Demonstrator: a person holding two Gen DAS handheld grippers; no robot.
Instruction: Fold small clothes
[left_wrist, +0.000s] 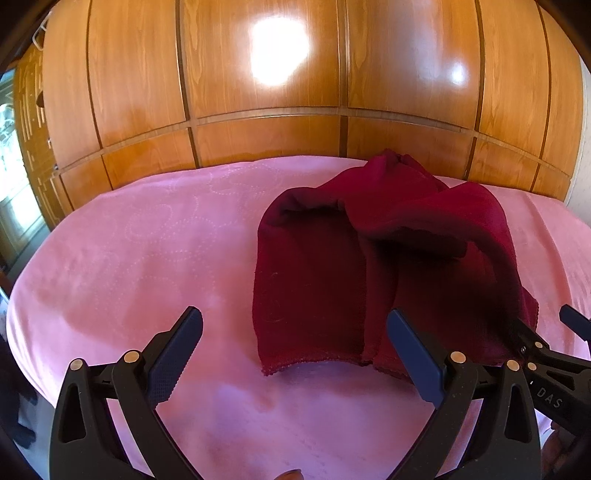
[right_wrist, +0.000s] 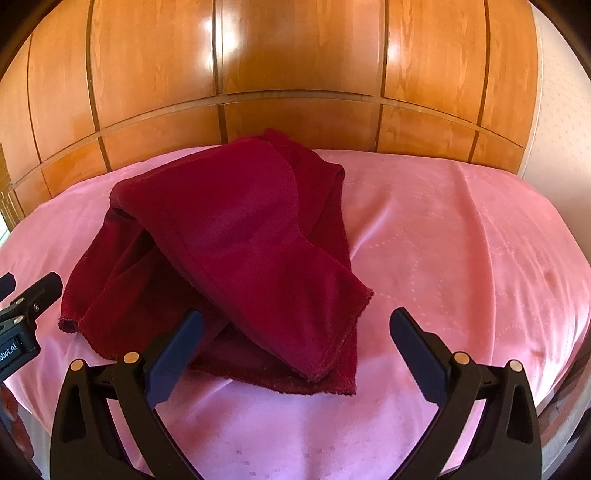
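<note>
A wood-panelled wardrobe (left_wrist: 266, 74) fills the background behind a bed covered by a pink bedspread (left_wrist: 129, 258). On the bedspread lies a dark red garment (right_wrist: 236, 240), loosely bunched, reaching from near the bed's far edge toward the near edge; one layer is folded diagonally over the others, and its hemmed ends point at the near edge. The left gripper (left_wrist: 295, 339) hovers over the near edge with its jaws wide apart and nothing between them, the garment's hem just ahead. The right gripper (right_wrist: 295, 339) is likewise spread wide and empty, its left finger (right_wrist: 177, 354) over the garment's near end.
</note>
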